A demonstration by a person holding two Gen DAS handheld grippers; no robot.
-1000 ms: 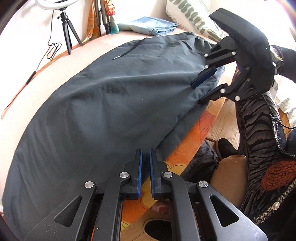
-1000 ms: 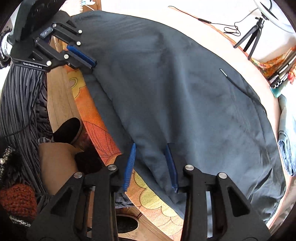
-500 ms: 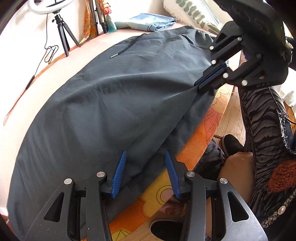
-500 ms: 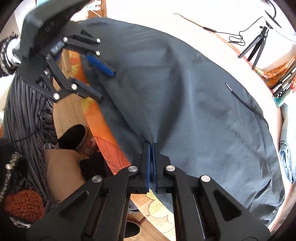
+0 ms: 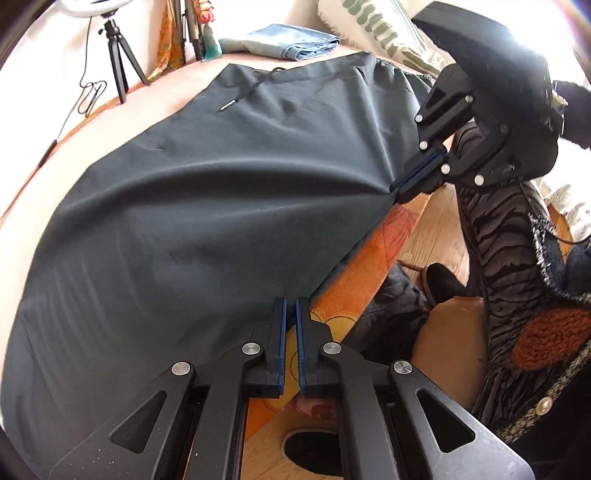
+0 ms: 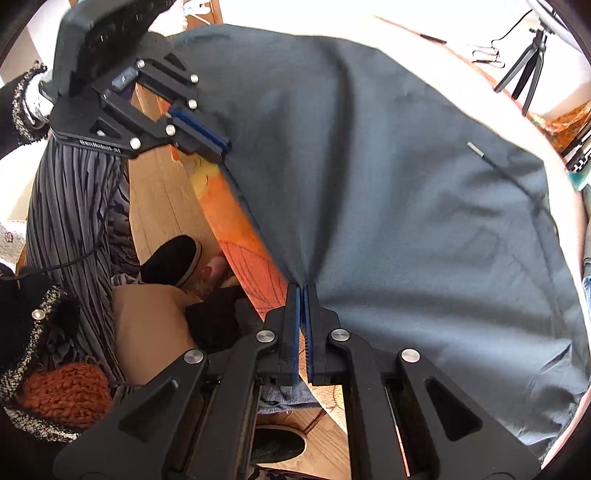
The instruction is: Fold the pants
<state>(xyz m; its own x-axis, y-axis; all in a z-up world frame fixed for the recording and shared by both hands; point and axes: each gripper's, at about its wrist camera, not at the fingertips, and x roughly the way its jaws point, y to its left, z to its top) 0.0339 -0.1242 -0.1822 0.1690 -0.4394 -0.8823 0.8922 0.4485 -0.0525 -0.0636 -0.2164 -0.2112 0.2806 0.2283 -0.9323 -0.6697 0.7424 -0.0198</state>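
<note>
Pale and wide, the bed (image 5: 26,206) carries the dark pants (image 5: 207,206), which lie spread flat over it with their long axis running along the near edge, from the waistband end with its drawstring (image 5: 243,96) at one side to the leg end at the other. Their near long edge hangs at the bed's side, over an orange patterned cover (image 5: 365,266).

Both tools sit on that near edge. The left tool (image 5: 290,306) has its jaws brought together on the hem toward the leg end; in the right wrist view the same left tool (image 6: 218,146) shows the cloth pinched between its blue pads. The right tool (image 6: 303,291) is clamped on the edge nearer the waistband, and creases fan out from its tips; the left wrist view shows the right tool (image 5: 397,194) with the fabric drawn tight to it. A taut ridge runs between the two grips, so the pants lie ahead of both tools, away from the person. By my reading, the coming move is to carry this near edge across to the far one, folding lengthwise.

Beyond the pants lie a folded piece of denim (image 5: 291,41), a patterned pillow (image 5: 373,31) and a tripod (image 5: 118,62) with a ring light. Below is wooden floor (image 5: 436,229), with the person's striped trousers (image 5: 495,236) beside the bed.
</note>
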